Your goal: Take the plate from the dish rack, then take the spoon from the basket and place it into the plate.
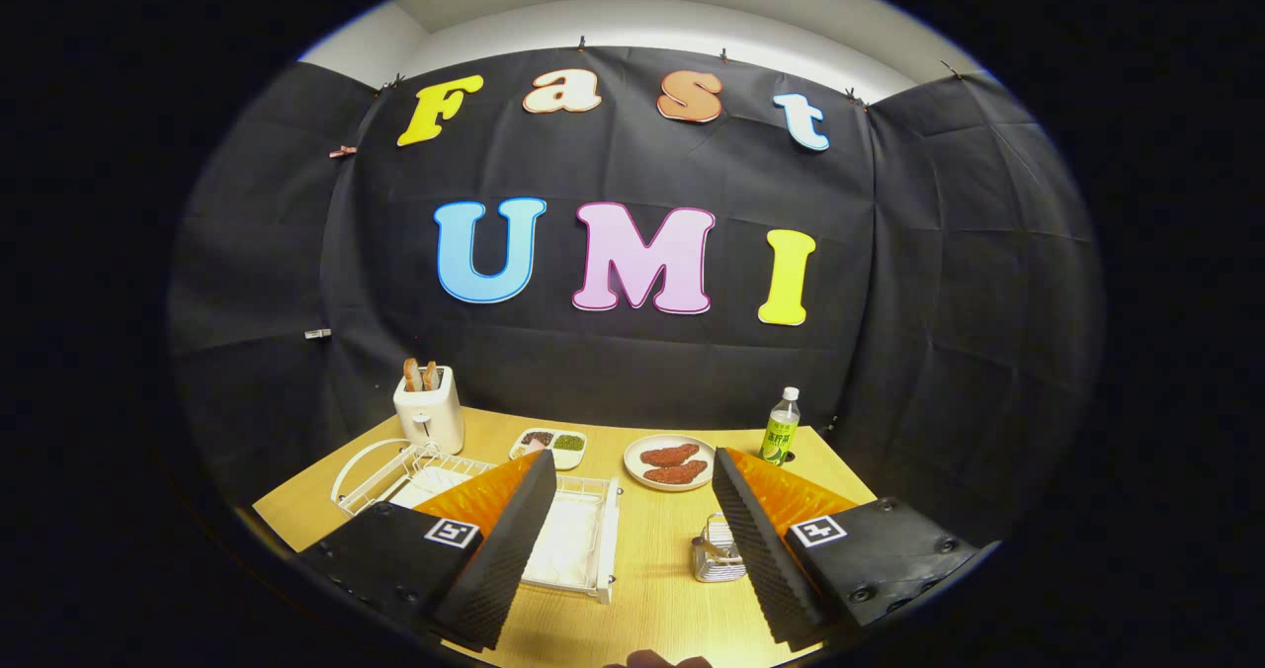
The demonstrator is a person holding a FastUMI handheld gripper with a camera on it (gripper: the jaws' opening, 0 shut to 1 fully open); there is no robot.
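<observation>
My gripper (633, 457) is open and held above the near part of the wooden table (652, 589), with nothing between its fingers. The white wire dish rack (578, 540) lies just ahead on the left, partly hidden behind the left finger (499, 549). At the rack's far left end stands a white curved rim (358, 470); I cannot tell whether it is a plate or part of the rack. A small metal mesh basket (714, 551) stands right against the inner side of the right finger (761, 549). Its contents are too small to make out.
Beyond the fingers lies a white plate with red-brown pieces of food (670, 462). A white toaster with bread slices (430, 409) stands at the back left. Next to it is a small tray of beans (549, 447). A green bottle (781, 427) stands at the back right.
</observation>
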